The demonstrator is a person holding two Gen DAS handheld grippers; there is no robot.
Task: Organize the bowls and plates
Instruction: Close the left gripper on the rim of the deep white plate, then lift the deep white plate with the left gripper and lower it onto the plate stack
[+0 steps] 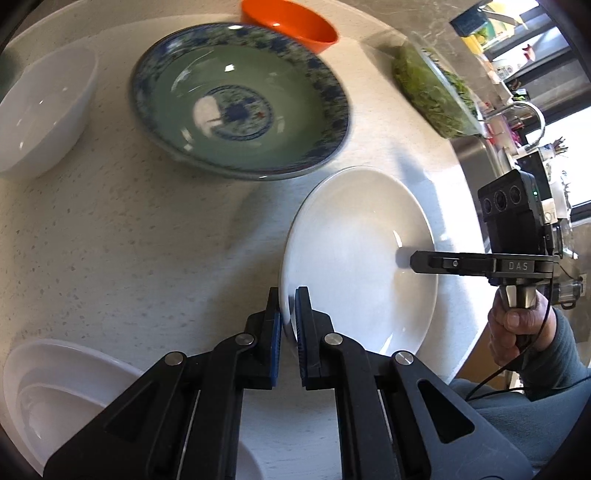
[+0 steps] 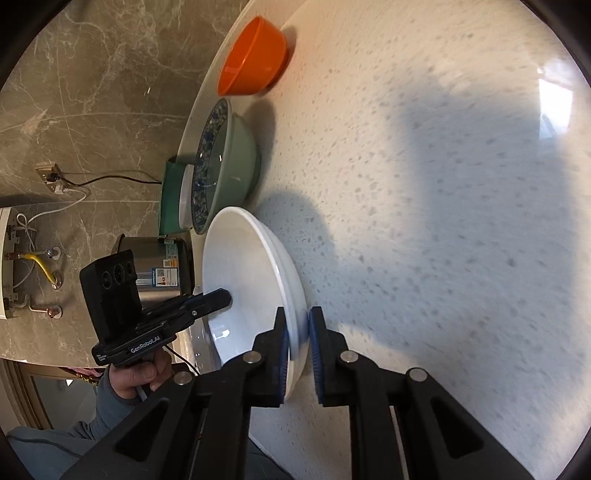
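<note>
A white deep plate [image 1: 354, 254] lies on the round white table [image 1: 129, 240]. My left gripper [image 1: 288, 325] is shut on its near rim. My right gripper [image 1: 413, 260] reaches in from the right over the opposite rim. In the right wrist view the same white plate [image 2: 243, 280] sits between my right gripper's [image 2: 297, 339] pads, which straddle the rim with a small gap on the right side. My left gripper [image 2: 221, 297] shows there at the plate's far rim. A green bowl with a blue patterned rim [image 1: 240, 99] stands behind.
An orange bowl [image 1: 291, 22] stands at the far edge, also in the right wrist view [image 2: 255, 55]. A white bowl [image 1: 40, 110] is at left, stacked white bowls [image 1: 55, 398] at near left. A bag of greens [image 1: 432, 92] lies at right. A steel pot [image 2: 159, 266] stands beyond the table.
</note>
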